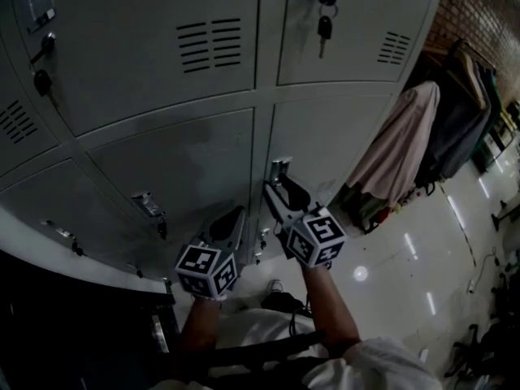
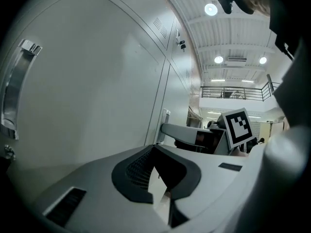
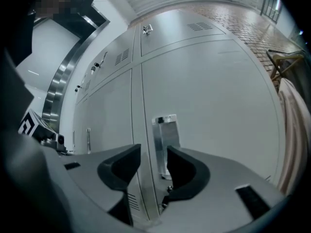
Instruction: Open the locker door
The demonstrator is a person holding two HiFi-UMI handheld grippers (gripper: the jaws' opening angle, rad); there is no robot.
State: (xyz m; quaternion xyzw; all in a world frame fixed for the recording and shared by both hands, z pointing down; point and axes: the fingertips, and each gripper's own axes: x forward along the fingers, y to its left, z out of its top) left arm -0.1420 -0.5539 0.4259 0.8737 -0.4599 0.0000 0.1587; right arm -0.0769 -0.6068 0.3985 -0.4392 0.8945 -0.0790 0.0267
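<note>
The locker door (image 1: pixel 329 140) (image 3: pixel 218 91) is the lower right one in the bank, a flat panel of smooth grey painted sheet metal, shut flush in its frame. Its handle (image 1: pixel 279 169) (image 3: pixel 164 135) is a narrow strip of bright polished metal at the door's left edge. The handle's long axis runs up and down, parallel to the seam beside it.

Your right gripper (image 1: pixel 282 193) (image 3: pixel 153 154) points straight at that handle with its fingers spread wide. The strip shows in the gap between the dark, curved pads, and neither pad presses on it.

Your left gripper (image 1: pixel 231 222) (image 2: pixel 156 152) is just beside the right one, in front of the neighbouring door. Its ribbed black fingers are drawn together with nothing between them. That door has its own long shiny handle (image 2: pixel 14 96).

The upper doors have slotted vents, and a key (image 1: pixel 323 24) hangs from one lock. To the right, soft clothes (image 1: pixel 398 149) hang by a brick wall (image 1: pixel 479 6) above a glossy floor (image 1: pixel 422 266).
</note>
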